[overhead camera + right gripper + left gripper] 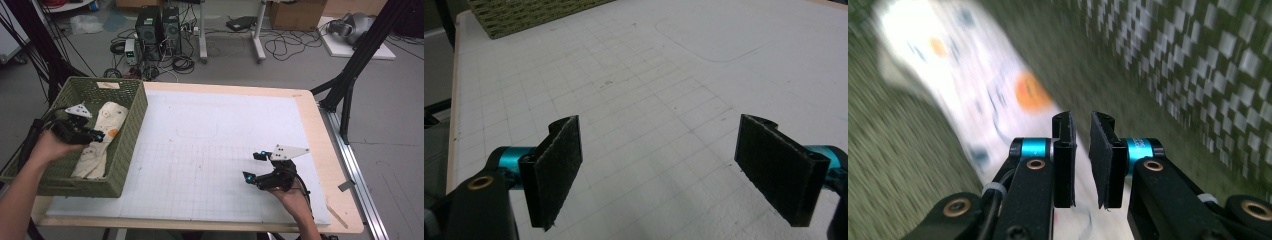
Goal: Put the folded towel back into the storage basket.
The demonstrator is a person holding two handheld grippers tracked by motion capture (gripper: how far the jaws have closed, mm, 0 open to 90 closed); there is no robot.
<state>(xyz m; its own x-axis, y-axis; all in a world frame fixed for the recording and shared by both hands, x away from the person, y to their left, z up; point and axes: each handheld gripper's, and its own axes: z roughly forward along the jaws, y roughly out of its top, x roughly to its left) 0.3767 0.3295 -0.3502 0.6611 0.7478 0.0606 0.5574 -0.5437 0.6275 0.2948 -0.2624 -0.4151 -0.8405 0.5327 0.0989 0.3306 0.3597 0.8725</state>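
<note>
My left gripper [94, 136] hangs inside the green woven plastic basket [131, 131], jaws nearly closed with nothing between them, above the white cloth with orange spots [102, 135] lying lengthwise there, its walls close. My right gripper [254, 166] gapes, unladen, over the roomy white gridded mat [210, 145].

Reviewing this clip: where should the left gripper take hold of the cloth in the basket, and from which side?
Likely from above, on the cloth's near end, by the left gripper. It lies flat and long in the basket, whose walls block a side approach.
</note>
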